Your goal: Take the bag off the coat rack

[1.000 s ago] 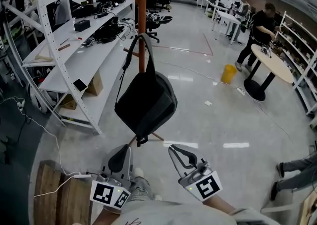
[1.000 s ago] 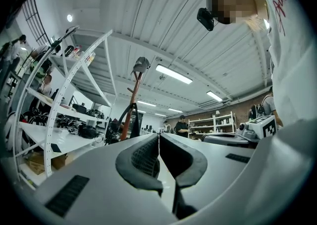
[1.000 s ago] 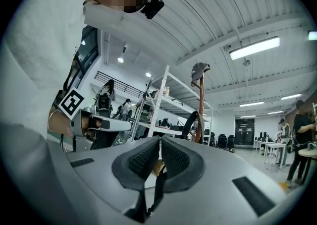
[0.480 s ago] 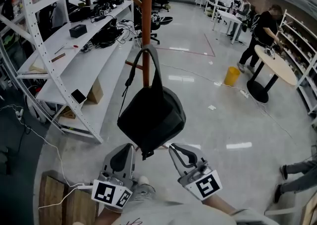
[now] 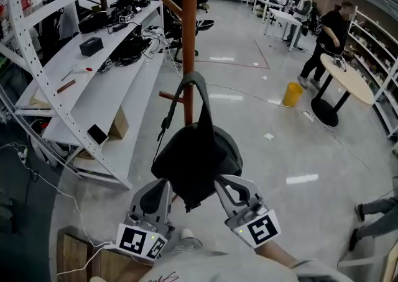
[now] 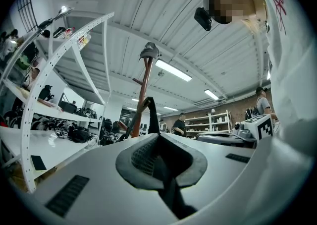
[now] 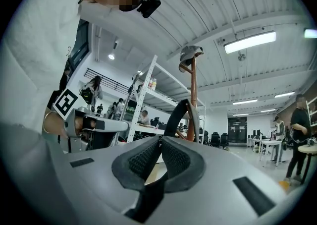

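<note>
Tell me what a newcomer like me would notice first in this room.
A black bag hangs by its strap from a brown coat rack in the middle of the head view. Just below it, the left gripper and the right gripper point toward it, both shut and empty. A yellow bucket stands out on the floor at right.

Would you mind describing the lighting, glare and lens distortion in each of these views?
Head view: the wide lens bows the white shelving into curves, glare patches lie on the glossy floor, and the black bag shows little detail. Left gripper view: round black vignette, bright strip light. Right gripper view: same vignette, ceiling tube blown out.
</note>
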Motion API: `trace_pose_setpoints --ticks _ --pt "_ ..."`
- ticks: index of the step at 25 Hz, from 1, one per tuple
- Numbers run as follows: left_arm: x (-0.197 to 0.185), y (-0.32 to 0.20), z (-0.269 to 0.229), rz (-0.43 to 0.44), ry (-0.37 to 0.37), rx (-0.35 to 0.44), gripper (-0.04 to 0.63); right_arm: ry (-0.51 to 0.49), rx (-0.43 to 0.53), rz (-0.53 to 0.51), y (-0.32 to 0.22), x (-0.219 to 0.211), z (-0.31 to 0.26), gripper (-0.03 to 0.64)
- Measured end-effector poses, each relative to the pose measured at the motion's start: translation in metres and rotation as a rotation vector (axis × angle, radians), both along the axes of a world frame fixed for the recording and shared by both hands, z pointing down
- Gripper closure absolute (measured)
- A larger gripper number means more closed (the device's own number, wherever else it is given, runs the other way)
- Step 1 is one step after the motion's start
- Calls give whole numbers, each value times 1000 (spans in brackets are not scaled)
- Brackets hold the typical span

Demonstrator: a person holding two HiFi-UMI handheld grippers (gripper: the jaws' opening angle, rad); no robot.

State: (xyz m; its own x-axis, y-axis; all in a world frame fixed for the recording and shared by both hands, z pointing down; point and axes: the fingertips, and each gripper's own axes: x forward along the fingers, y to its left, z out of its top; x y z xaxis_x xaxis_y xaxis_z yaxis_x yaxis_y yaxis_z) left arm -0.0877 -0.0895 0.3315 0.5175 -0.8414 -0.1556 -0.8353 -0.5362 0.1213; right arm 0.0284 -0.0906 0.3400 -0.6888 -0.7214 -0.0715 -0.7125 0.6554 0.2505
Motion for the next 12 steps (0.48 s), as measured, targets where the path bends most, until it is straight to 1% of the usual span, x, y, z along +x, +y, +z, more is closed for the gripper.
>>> trace_pose_setpoints --ticks 5,12 --pt "-5 -26 0 34 -11 3 575 -6 4 25 -24 -9 2 594" --pt "-6 -43 3 57 -2 -1 575 12 -36 53 -39 -16 11 592"
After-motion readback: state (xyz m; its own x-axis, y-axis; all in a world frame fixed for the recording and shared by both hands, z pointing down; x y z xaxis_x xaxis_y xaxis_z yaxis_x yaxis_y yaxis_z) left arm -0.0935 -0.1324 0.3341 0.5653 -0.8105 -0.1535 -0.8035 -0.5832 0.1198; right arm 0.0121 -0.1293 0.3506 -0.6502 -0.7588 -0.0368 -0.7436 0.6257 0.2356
